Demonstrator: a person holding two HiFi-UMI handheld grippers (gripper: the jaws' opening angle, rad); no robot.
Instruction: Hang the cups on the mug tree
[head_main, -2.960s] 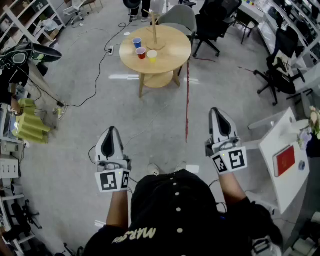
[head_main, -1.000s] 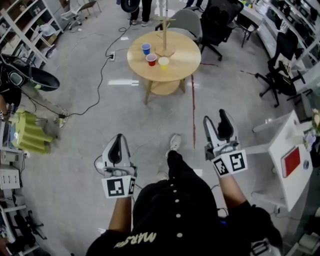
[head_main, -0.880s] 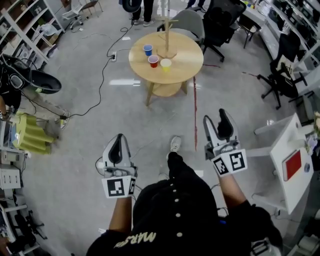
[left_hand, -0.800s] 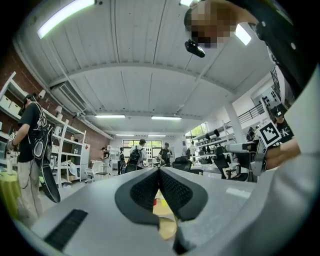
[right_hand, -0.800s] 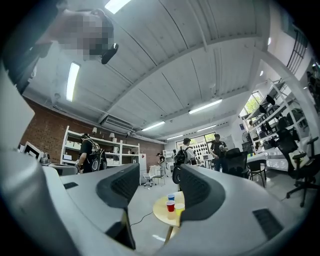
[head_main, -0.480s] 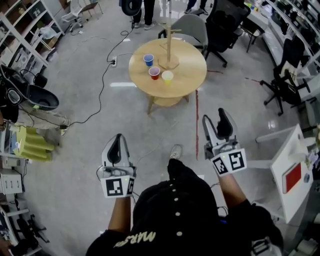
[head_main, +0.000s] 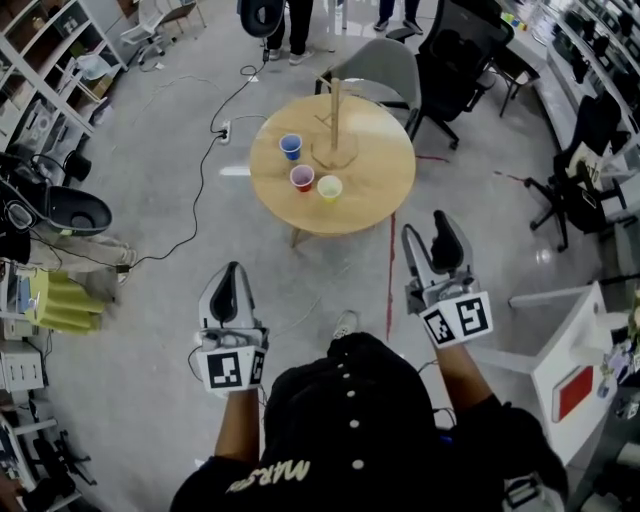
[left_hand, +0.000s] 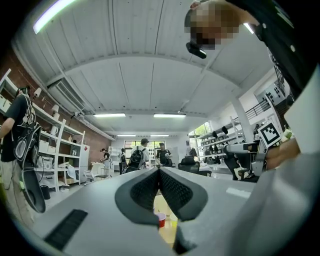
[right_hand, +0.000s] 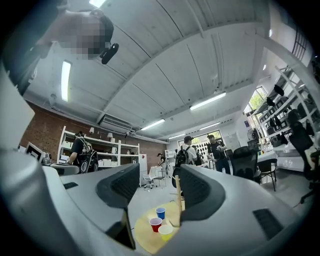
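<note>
A round wooden table (head_main: 375, 195) stands ahead on the floor. On it are a blue cup (head_main: 291, 146), a red cup (head_main: 302, 178) and a yellow cup (head_main: 329, 187), all upright, beside a bare wooden mug tree (head_main: 335, 120). Both grippers hang in the air well short of the table. My left gripper (head_main: 231, 270) is shut and empty; in the left gripper view (left_hand: 159, 171) its pads meet, with the red cup (left_hand: 161, 220) far below. My right gripper (head_main: 430, 228) is open and empty; its own view (right_hand: 160, 175) frames the blue cup (right_hand: 160, 212), red cup (right_hand: 155, 224), yellow cup (right_hand: 165, 231) and mug tree (right_hand: 177, 200).
A grey chair (head_main: 375, 62) and a black office chair (head_main: 455, 55) stand behind the table. A cable (head_main: 200, 160) runs across the floor at left and a red line (head_main: 390, 275) at right. Shelves (head_main: 40, 50) line the left side; a white table (head_main: 570, 365) stands at the right.
The person has walked forward, so the table with the cups and mug tree is nearer. Both grippers are held as before, left shut and right open.
</note>
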